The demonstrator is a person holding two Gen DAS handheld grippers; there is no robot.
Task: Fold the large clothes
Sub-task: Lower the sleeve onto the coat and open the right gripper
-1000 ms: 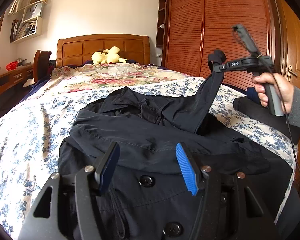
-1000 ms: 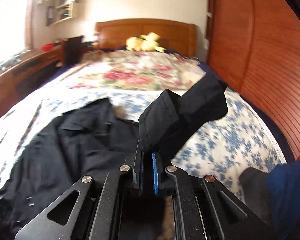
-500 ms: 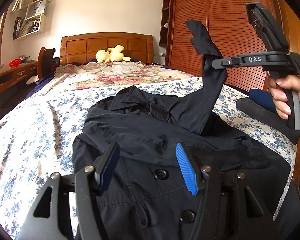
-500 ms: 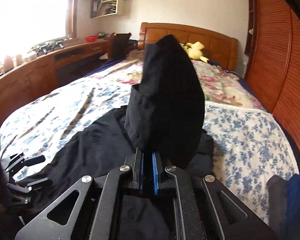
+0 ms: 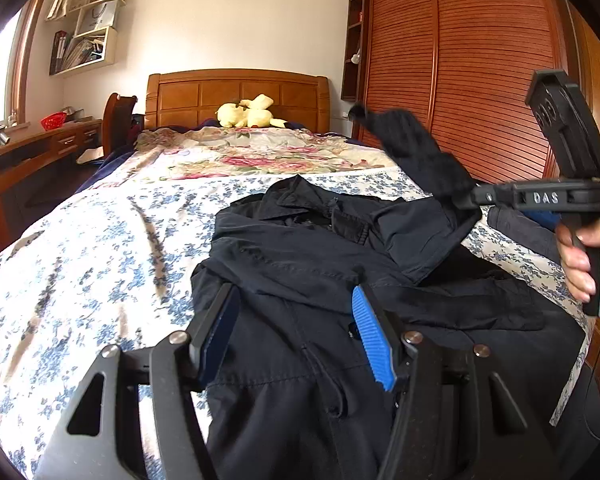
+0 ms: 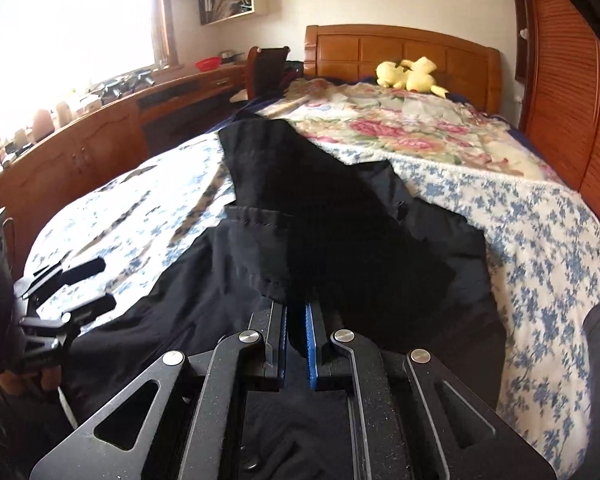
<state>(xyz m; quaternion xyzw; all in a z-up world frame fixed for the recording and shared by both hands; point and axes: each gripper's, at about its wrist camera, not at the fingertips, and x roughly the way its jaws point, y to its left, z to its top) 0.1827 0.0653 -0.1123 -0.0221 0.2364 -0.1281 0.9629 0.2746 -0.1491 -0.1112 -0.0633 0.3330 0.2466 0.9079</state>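
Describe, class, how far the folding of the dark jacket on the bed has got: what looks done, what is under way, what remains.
Done: the jacket lies spread on the bed. Under way: the right gripper is shut on the sleeve, holding it above the body. The left gripper hovers open. Left: laying the sleeve flat and folding the body, which looks unfolded.

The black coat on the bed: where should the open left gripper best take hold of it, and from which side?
Probably the coat's left side edge, which lies free on the sheet. The left gripper hangs open just above it; coming from the sheet side, one finger can slip under. The right gripper holds the sleeve.
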